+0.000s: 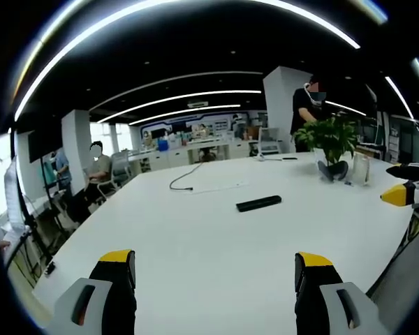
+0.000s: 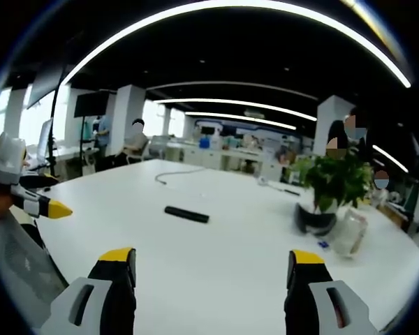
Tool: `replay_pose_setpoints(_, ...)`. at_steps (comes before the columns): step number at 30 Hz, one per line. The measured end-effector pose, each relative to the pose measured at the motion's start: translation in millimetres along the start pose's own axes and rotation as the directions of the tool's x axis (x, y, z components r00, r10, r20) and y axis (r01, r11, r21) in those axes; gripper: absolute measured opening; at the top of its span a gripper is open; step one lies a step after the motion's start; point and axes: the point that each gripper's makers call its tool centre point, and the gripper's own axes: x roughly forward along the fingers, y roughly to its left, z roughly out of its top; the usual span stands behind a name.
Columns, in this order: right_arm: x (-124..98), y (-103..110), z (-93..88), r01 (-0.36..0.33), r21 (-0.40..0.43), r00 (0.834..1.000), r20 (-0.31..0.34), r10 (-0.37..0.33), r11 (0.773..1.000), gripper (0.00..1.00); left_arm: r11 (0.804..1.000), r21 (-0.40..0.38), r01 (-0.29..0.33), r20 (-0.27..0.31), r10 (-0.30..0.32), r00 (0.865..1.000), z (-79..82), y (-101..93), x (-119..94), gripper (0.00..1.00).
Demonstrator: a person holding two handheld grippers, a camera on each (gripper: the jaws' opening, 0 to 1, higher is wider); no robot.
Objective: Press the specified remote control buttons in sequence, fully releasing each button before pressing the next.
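Remote control: a slim black bar lying flat on the white table, well out from both grippers, near the table's middle; in the right gripper view it lies at, left of centre, long side turned across the view
Buttons: too small and dark to make out from here; which face is up cannot be told
How it will handle: judged light, rigid and low; on a smooth tabletop it will likely skid or pivot if pushed off-centre, so a press should come straight down on the button face, and if steadying is needed, a light hold across the narrow long edges at one end, clear of the keys
Left gripper: jaws wide apart, yellow-tipped, hovering over bare table on the near side, holding nothing
Right gripper: jaws likewise spread, nothing between them, above the near edge of the table; its yellow tip also shows at the right of the left gripper view
Stage: judged as the approach, no button pressed at this moment, both grippers well apart from the remote
Cable: a dark cord curling on the table beyond the remote, towards the far side
Potted plant: green, in a dark pot, on the far right of the table, near a clear container
Room: open office with long ceiling light strips; a person seated far left, another standing behind the plant
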Motion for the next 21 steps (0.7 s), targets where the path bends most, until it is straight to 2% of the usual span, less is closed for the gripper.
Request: replay_pose_setpoints(21,-0.2,0.0,1.1,0.0,0.0,1.0,0.003,0.0,1.0,0.88,1.0,0.0,-0.003,0.0,0.003,1.0,0.8,1.0,0.0,0.98)
